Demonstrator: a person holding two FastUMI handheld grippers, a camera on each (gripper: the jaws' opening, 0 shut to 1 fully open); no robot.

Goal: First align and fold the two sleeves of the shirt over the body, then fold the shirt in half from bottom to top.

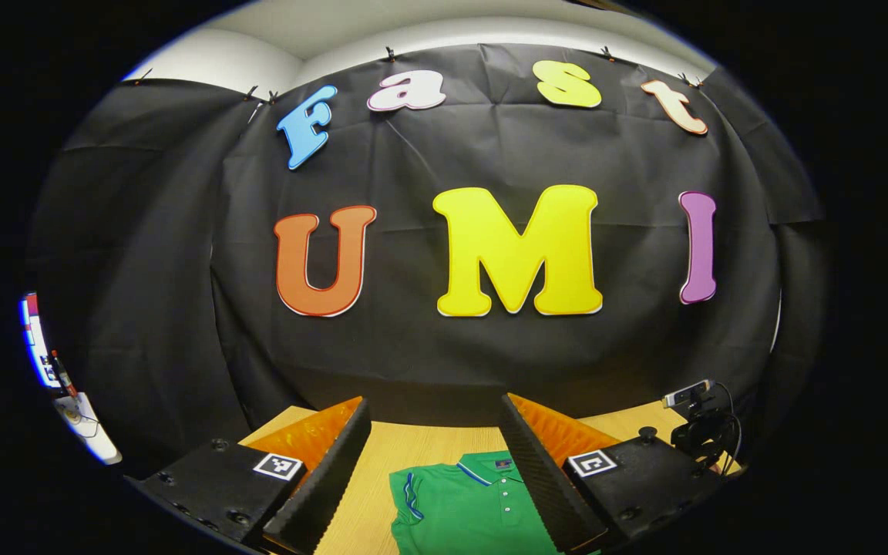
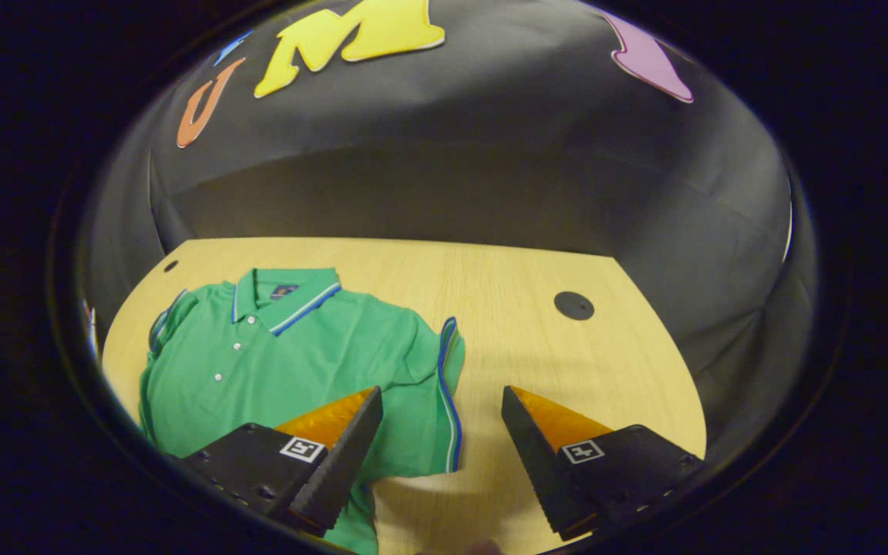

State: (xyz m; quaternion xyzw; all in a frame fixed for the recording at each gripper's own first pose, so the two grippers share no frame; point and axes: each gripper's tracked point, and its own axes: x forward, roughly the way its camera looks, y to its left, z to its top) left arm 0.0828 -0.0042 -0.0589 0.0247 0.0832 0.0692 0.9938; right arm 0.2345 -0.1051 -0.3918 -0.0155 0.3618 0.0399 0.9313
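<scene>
Both my claws hang open and empty above the green shirt on the table.

My right gripper (image 2: 440,401) has its jaws spread wide with nothing between them; the near sleeve (image 2: 444,385), edged with a blue and white stripe, lies flat just below and between my fingers, and the shirt (image 2: 290,362) spreads away to my left, collar (image 2: 286,297) toward the far edge, buttons down the front. The wooden table (image 2: 567,362) runs on beyond my right finger, a dark round hole (image 2: 573,305) set in it. My left gripper (image 1: 436,439) is likewise parted, holding nothing, raised level; the shirt's collar (image 1: 490,466) shows low between its fingers, and a small camera (image 1: 691,395) stands off beyond my right finger.
</scene>
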